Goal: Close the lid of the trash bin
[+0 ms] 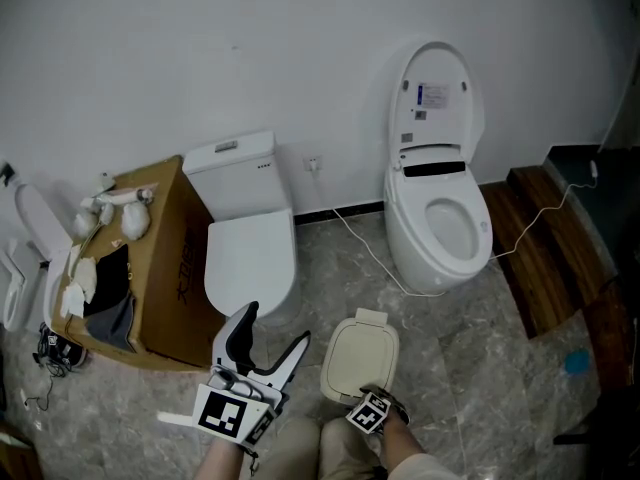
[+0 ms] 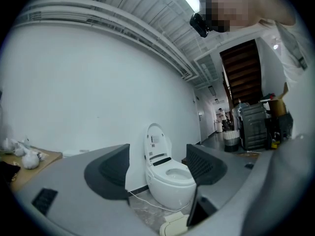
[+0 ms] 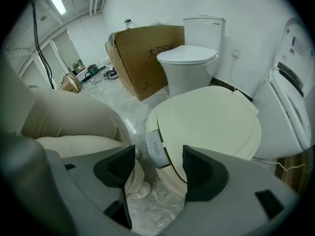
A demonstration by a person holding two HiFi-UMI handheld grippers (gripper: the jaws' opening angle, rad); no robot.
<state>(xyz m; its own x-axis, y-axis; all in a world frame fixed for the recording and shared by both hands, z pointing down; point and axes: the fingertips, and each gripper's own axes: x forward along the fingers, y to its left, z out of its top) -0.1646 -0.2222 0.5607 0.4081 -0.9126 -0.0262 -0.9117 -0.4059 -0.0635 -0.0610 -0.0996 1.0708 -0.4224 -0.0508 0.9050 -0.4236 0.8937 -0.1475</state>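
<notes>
The trash bin (image 1: 360, 356) stands on the marble floor in front of me, and its cream lid (image 3: 211, 122) lies flat and down on it. My right gripper (image 1: 368, 400) points steeply down at the bin's near edge. Its jaws are open, and in the right gripper view (image 3: 156, 168) the grey PUSH tab (image 3: 156, 149) shows in the gap beyond them, untouched. My left gripper (image 1: 275, 328) hovers open and empty to the left of the bin. In the left gripper view (image 2: 157, 168) it aims level at the far wall, with a corner of the bin's lid (image 2: 172, 225) at the bottom.
A white toilet with a shut seat (image 1: 250, 253) stands behind the left gripper, next to a cardboard box (image 1: 165, 258). A second toilet with a raised lid (image 1: 435, 218) stands at the back right, a cable (image 1: 365, 248) trailing over the floor. Wooden steps (image 1: 545, 243) lie at the right. My knees (image 3: 74, 122) are close to the bin.
</notes>
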